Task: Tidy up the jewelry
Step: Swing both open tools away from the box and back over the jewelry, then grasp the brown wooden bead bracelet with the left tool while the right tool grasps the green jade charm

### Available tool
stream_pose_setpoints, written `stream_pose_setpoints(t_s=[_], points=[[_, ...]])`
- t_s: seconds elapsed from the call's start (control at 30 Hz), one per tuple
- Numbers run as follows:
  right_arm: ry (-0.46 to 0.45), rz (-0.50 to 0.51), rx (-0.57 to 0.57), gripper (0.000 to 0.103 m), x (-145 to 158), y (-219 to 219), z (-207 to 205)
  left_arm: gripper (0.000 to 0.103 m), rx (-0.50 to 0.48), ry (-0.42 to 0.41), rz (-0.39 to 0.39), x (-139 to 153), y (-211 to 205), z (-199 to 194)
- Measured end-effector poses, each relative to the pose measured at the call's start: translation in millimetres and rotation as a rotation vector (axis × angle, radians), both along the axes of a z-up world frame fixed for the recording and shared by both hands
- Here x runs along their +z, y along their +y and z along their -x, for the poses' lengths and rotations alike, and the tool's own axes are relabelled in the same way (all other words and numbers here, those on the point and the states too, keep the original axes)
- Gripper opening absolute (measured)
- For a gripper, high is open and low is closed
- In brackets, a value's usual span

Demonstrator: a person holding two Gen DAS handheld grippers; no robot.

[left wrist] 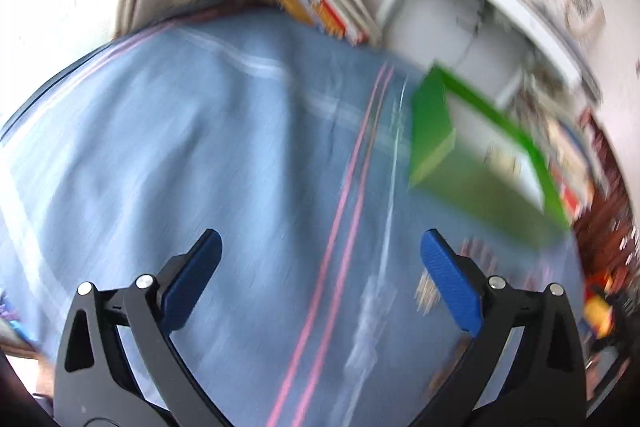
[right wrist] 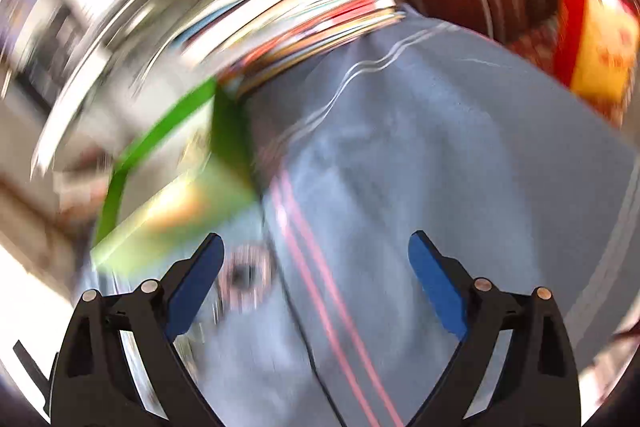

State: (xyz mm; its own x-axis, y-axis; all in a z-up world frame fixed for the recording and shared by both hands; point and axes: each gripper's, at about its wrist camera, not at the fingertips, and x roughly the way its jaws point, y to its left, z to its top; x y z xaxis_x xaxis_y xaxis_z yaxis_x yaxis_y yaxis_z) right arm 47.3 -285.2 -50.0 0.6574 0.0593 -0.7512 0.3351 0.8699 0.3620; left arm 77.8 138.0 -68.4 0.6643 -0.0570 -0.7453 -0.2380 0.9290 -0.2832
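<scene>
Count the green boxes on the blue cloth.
1. The green box sits open at the cloth's far right in the left wrist view, and far left in the right wrist view. Motion blur may hide others.

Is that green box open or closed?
Open. The green box has its lid raised, showing a pale inside, though both views are blurred; contents cannot be told.

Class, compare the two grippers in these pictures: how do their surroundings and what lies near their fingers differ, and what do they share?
The left gripper has the green box ahead on its right; the right gripper has it on its left. A blurred ring-shaped item lies beside the right gripper's finger; nothing so distinct lies beside the left's. Both are open, empty, over the blue cloth.
</scene>
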Motion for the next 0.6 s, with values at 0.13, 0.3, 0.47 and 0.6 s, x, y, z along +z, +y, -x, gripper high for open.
stream_pose_setpoints(t_s=[0.13, 0.3, 0.47, 0.6], points=[[-0.003, 0.143, 0.191, 0.092, 10.5, 53.6, 26.7, 0.099, -0.135, 0.058, -0.035, -6.7, -20.5, 33.4], [-0.026, 0.181, 0.349, 0.069, 10.0, 107.2, 33.2, 0.099, -0.369, 0.019, -0.134, 5.0, -76.9, 51.0], [0.021, 0.192, 0.433, 0.05, -4.8, 131.6, 28.4, 0.099, -0.493, 0.016, -0.187, 0.5, -109.2, 53.0], [0.026, 0.143, 0.482, 0.05, -8.5, 139.1, 13.2, 0.09, -0.523, 0.028, -0.179, -5.2, -115.8, 41.7]])
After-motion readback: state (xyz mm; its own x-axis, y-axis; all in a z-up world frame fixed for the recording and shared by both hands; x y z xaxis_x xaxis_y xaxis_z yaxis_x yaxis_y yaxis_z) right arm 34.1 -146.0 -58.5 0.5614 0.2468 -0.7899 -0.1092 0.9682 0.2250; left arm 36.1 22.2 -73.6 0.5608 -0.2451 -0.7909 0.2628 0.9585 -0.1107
